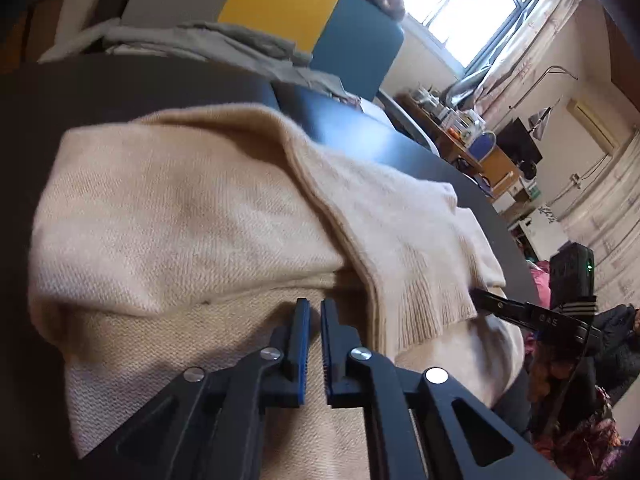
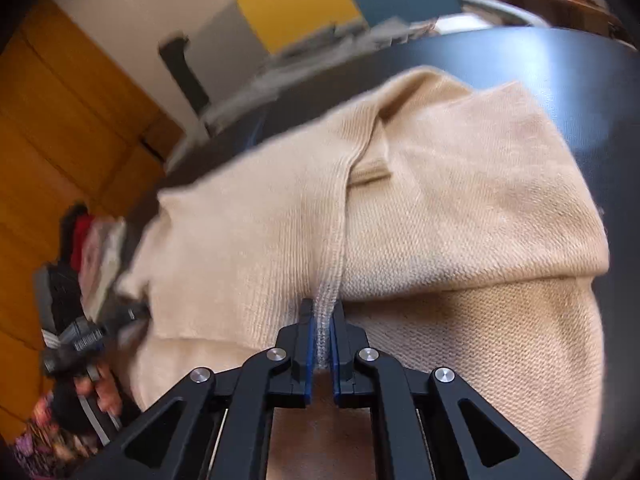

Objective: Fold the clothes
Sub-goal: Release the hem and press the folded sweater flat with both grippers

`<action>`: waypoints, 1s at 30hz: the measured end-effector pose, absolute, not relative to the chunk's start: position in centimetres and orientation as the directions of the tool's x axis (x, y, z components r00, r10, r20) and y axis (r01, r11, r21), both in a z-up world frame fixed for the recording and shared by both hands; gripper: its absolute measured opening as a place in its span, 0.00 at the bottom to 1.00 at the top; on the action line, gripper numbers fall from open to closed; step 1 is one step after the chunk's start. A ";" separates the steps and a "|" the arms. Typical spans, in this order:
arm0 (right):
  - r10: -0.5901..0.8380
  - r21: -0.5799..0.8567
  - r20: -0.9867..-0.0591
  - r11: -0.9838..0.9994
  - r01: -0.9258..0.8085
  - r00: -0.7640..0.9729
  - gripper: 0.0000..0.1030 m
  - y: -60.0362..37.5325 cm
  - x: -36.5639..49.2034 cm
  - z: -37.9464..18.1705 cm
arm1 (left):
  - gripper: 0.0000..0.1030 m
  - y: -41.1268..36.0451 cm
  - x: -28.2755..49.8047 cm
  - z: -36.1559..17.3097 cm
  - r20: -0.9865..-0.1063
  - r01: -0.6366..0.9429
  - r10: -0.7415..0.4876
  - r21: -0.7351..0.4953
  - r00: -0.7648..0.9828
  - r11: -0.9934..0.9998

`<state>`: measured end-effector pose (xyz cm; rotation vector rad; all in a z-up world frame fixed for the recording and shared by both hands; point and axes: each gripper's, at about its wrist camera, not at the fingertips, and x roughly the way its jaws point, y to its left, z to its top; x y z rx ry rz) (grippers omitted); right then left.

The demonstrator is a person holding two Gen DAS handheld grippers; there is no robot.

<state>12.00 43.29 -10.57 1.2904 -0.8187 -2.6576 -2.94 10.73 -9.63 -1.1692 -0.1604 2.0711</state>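
Note:
A cream knitted sweater (image 1: 180,208) lies partly folded on a dark round table (image 1: 120,84); it also shows in the right wrist view (image 2: 460,208). My left gripper (image 1: 315,306) hovers over the sweater's near part, its blue-padded jaws nearly closed with a thin empty gap. My right gripper (image 2: 325,308) is shut on the sweater's ribbed edge (image 2: 332,280), which runs up between the jaws. In the left wrist view the right gripper (image 1: 476,294) reaches in under the ribbed cuff at the right. In the right wrist view the left gripper (image 2: 136,312) shows blurred at the left.
Grey clothes (image 1: 224,40) lie at the table's far edge. Behind them stand yellow (image 1: 280,4) and blue (image 1: 352,52) panels. A cluttered desk (image 1: 472,136) and a window (image 1: 464,4) are at the right. An orange wooden door (image 2: 60,120) is at the left.

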 end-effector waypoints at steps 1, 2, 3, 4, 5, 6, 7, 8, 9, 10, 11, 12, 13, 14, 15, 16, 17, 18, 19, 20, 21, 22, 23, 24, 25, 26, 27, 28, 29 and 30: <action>-0.284 0.494 -0.708 -0.853 -0.167 -0.647 0.10 43.4 12.2 -10.4 | 0.16 11.0 -2.7 -9.2 -0.688 -0.548 0.639 -0.405 -0.345 -0.732; -0.276 0.492 -0.710 -0.853 -0.176 -0.648 0.11 43.6 12.3 -10.2 | 0.16 11.3 -2.6 -8.7 -0.682 -0.557 0.628 -0.375 -0.376 -0.741; -0.269 0.490 -0.711 -0.852 -0.184 -0.649 0.13 43.8 12.5 -10.0 | 0.17 11.5 -2.5 -8.2 -0.671 -0.567 0.626 -0.358 -0.397 -0.742; -0.231 0.462 -0.705 -0.867 -0.186 -0.670 0.16 43.9 12.7 -9.1 | 0.19 11.9 -2.5 -7.7 -0.660 -0.576 0.625 -0.340 -0.417 -0.743; -0.191 0.431 -0.696 -0.882 -0.189 -0.692 0.16 44.0 13.0 -8.2 | 0.20 12.4 -2.5 -7.2 -0.649 -0.586 0.624 -0.321 -0.436 -0.744; -0.169 0.407 -0.685 -0.896 -0.180 -0.709 0.16 44.0 12.8 -7.6 | 0.20 13.1 -2.5 -6.7 -0.639 -0.598 0.618 -0.293 -0.457 -0.746; -0.148 0.383 -0.673 -0.908 -0.170 -0.725 0.16 44.0 12.6 -6.9 | 0.21 14.1 -2.6 -6.2 -0.636 -0.610 0.607 -0.258 -0.477 -0.749; -0.129 0.359 -0.660 -0.920 -0.160 -0.740 0.16 44.0 12.4 -6.2 | 0.21 15.2 -2.8 -6.1 -0.640 -0.619 0.594 -0.226 -0.488 -0.752; -0.109 0.334 -0.646 -0.930 -0.151 -0.756 0.18 44.0 12.2 -5.6 | 0.21 16.4 -2.9 -6.0 -0.647 -0.639 0.584 -0.188 -0.490 -0.746; -0.111 0.317 -0.642 -0.939 -0.131 -0.758 0.21 43.6 11.5 -5.4 | 0.21 17.4 -2.9 -6.0 -0.658 -0.657 0.571 -0.151 -0.491 -0.739; -0.115 0.301 -0.640 -0.947 -0.110 -0.760 0.23 43.2 10.8 -5.4 | 0.21 18.3 -2.9 -6.3 -0.677 -0.674 0.553 -0.112 -0.486 -0.730; -0.115 0.273 -0.646 -0.958 -0.087 -0.755 0.24 42.5 10.0 -5.6 | 0.21 19.2 -2.7 -6.7 -0.697 -0.688 0.528 -0.067 -0.485 -0.722; -0.108 0.241 -0.653 -0.968 -0.070 -0.749 0.24 42.2 9.6 -5.8 | 0.21 20.2 -2.5 -7.4 -0.721 -0.700 0.489 -0.008 -0.491 -0.714; -0.085 0.182 -0.670 -0.982 -0.052 -0.737 0.24 41.5 9.0 -6.3 | 0.21 20.9 -2.4 -8.0 -0.734 -0.707 0.463 0.033 -0.497 -0.706; -0.059 0.120 -0.687 -0.992 -0.032 -0.724 0.24 40.7 8.3 -6.7 | 0.22 21.1 -2.5 -8.4 -0.729 -0.709 0.463 0.042 -0.504 -0.704; -0.038 0.071 -0.712 -0.997 -0.018 -0.701 0.24 40.0 7.7 -7.6 | 0.21 21.2 -2.5 -8.7 -0.724 -0.710 0.463 0.052 -0.511 -0.703; -0.024 0.048 -0.723 -0.999 -0.015 -0.690 0.24 39.6 7.1 -8.3 | 0.22 21.3 -2.7 -8.9 -0.721 -0.709 0.465 0.052 -0.514 -0.703; -0.011 0.028 -0.732 -1.000 -0.014 -0.681 0.24 39.2 6.5 -9.0 | 0.22 21.4 -3.3 -8.9 -0.723 -0.706 0.469 0.036 -0.508 -0.708; -0.005 0.025 -0.723 -1.000 -0.019 -0.691 0.24 39.1 6.3 -9.2 | 0.21 21.5 -3.9 -8.9 -0.724 -0.703 0.470 0.028 -0.505 -0.711; -0.002 0.029 -0.725 -0.999 -0.027 -0.688 0.24 39.1 5.7 -9.3 | 0.21 21.8 -4.6 -9.0 -0.725 -0.701 0.465 0.034 -0.507 -0.712; -0.001 0.037 -0.731 -0.999 -0.038 -0.682 0.24 39.2 5.0 -9.3 | 0.22 22.0 -5.3 -9.0 -0.727 -0.700 0.460 0.041 -0.510 -0.713; 0.000 0.040 -0.738 -0.998 -0.044 -0.674 0.24 39.1 4.0 -9.2 | 0.22 22.3 -6.0 -9.1 -0.728 -0.699 0.454 0.048 -0.513 -0.714; 0.005 0.036 -0.743 -0.998 -0.047 -0.669 0.24 39.2 3.0 -9.2 | 0.22 22.6 -6.8 -9.1 -0.729 -0.698 0.449 0.055 -0.516 -0.714; 0.009 0.031 -0.747 -0.998 -0.049 -0.665 0.24 39.3 2.0 -9.2 | 0.22 23.1 -7.7 -9.1 -0.729 -0.699 0.444 0.065 -0.520 -0.712; 0.011 0.033 -0.749 -0.998 -0.054 -0.662 0.24 39.4 0.7 -9.2 | 0.22 23.6 -8.5 -9.1 -0.729 -0.700 0.441 0.073 -0.523 -0.710; 0.010 0.038 -0.750 -0.998 -0.058 -0.662 0.24 39.6 -0.3 -9.3 | 0.22 24.0 -9.4 -9.0 -0.729 -0.701 0.439 0.078 -0.525 -0.709; 0.013 0.036 -0.748 -0.997 -0.061 -0.663 0.24 39.7 -1.0 -9.3 | 0.22 24.4 -10.4 -9.0 -0.729 -0.701 0.437 0.082 -0.527 -0.708; 0.017 0.035 -0.747 -0.997 -0.064 -0.665 0.25 39.8 -1.7 -9.3 | 0.22 24.7 -11.3 -9.0 -0.729 -0.701 0.436 0.084 -0.528 -0.709; 0.020 0.033 -0.746 -0.997 -0.066 -0.666 0.25 39.9 -2.5 -9.3 | 0.22 25.1 -12.2 -9.0 -0.728 -0.698 0.434 0.085 -0.531 -0.712; 0.023 0.031 -0.744 -0.997 -0.069 -0.668 0.25 40.0 -3.2 -9.4 | 0.22 25.4 -13.2 -9.0 -0.728 -0.693 0.430 0.085 -0.534 -0.716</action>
